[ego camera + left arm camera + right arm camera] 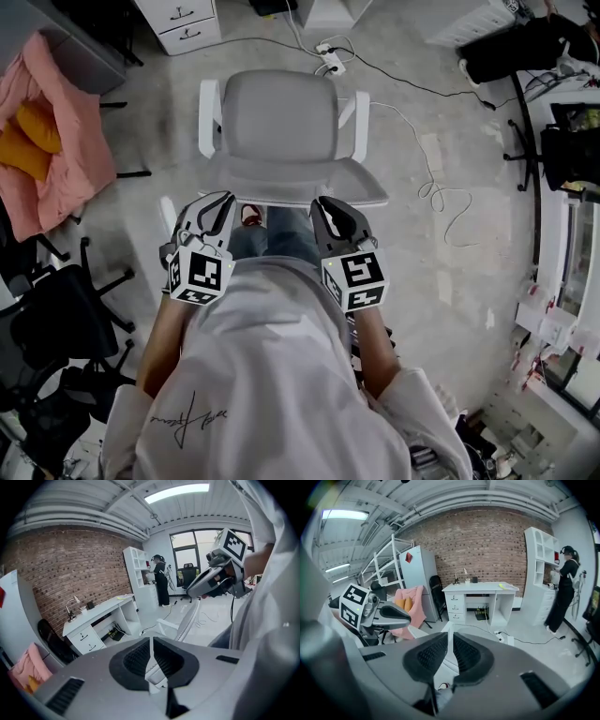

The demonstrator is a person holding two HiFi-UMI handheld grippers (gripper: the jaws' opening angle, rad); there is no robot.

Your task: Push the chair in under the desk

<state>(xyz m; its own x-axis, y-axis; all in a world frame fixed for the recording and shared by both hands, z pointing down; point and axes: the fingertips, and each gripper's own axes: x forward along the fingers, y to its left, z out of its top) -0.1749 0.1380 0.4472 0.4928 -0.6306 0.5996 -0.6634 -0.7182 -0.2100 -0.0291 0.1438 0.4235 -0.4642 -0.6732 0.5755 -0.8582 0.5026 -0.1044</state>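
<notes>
A white office chair (281, 127) stands on the concrete floor right in front of me, its seat towards the white desk (183, 23) at the top of the head view. Both grippers hover just behind the chair's backrest. My left gripper (225, 199) is shut and holds nothing; in its own view the left gripper (151, 641) points past the chair (190, 618) at the desk (101, 611). My right gripper (323, 204) is also shut and holds nothing. In its own view the right gripper (450, 637) faces the desk (480, 588).
A pink cloth (56, 141) drapes a seat at the left, with a black office chair (66, 319) below it. A power strip (330, 64) and a white cable (441, 192) lie on the floor. A person (562, 588) stands by white shelves at the right.
</notes>
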